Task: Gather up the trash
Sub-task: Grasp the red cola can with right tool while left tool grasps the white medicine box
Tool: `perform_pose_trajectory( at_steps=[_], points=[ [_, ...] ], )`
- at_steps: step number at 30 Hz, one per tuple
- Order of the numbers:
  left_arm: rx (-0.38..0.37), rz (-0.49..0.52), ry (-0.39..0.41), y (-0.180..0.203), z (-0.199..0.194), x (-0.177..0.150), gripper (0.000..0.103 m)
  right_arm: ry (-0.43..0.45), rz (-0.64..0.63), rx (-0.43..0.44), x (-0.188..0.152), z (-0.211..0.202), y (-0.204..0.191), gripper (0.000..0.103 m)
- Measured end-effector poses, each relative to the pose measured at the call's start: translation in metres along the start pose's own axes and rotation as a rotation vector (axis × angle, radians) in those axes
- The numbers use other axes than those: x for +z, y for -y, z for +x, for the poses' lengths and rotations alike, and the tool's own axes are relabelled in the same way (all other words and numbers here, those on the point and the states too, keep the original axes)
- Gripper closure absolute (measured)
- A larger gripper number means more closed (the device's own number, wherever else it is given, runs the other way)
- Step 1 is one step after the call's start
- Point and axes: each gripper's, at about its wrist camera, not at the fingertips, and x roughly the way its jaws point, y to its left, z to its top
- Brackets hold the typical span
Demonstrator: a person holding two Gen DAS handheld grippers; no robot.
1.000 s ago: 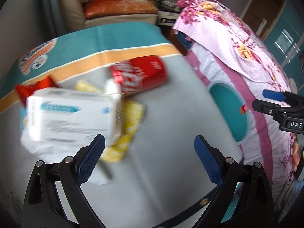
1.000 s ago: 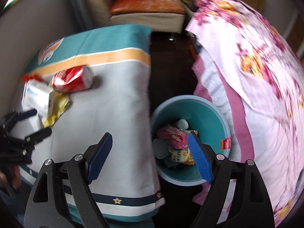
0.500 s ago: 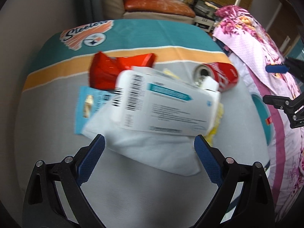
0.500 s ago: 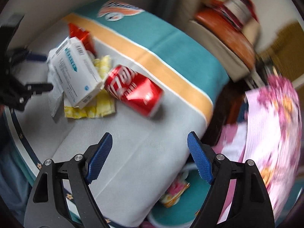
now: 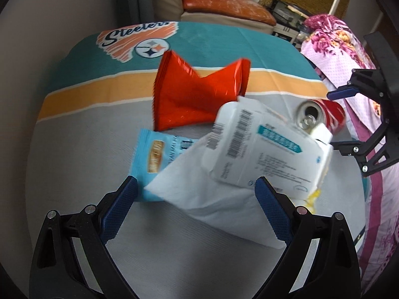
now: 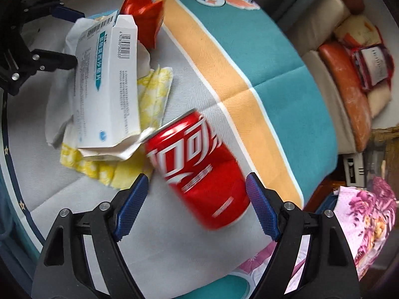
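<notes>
Trash lies in a heap on the towel-covered table [image 5: 74,134]. A white medicine box [image 5: 269,147] rests on a white napkin [image 5: 214,206], beside a red foil bag [image 5: 197,94] and a light blue wrapper [image 5: 159,154]. My left gripper [image 5: 197,211] is open just in front of the napkin. A red cola can [image 6: 199,167] lies on its side next to the box [image 6: 107,84] and a yellow wrapper [image 6: 117,172]. My right gripper [image 6: 197,204] is open with the can between its fingers, not touching.
The table's right edge drops off beside a bed with a pink floral sheet [image 5: 349,57]. A couch with an orange cushion [image 5: 224,15] stands behind the table. A teal bin rim [image 6: 224,286] shows below the table edge.
My left gripper swung left from the can to the box and napkin and moved closer. My right gripper left the bin, swung over the table and closed in on the can.
</notes>
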Motion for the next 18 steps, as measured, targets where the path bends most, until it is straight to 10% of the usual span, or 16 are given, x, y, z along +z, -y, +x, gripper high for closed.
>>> perform_pose_trajectory(
  at_steps=[2, 4, 18],
  points=[
    [0.007, -0.015, -0.009, -0.006, 0.003, 0.001, 0.008, -0.022, -0.008, 0.001, 0.004, 0.009, 0.004, 0.026],
    [0.005, -0.033, -0.011, -0.012, 0.005, 0.001, 0.008, -0.034, 0.002, 0.015, 0.005, 0.015, 0.006, 0.050],
    [-0.060, -0.086, 0.029, 0.000, -0.030, 0.002, 0.008, 0.047, 0.378, 0.070, -0.066, -0.020, 0.022, 0.052]
  ],
)
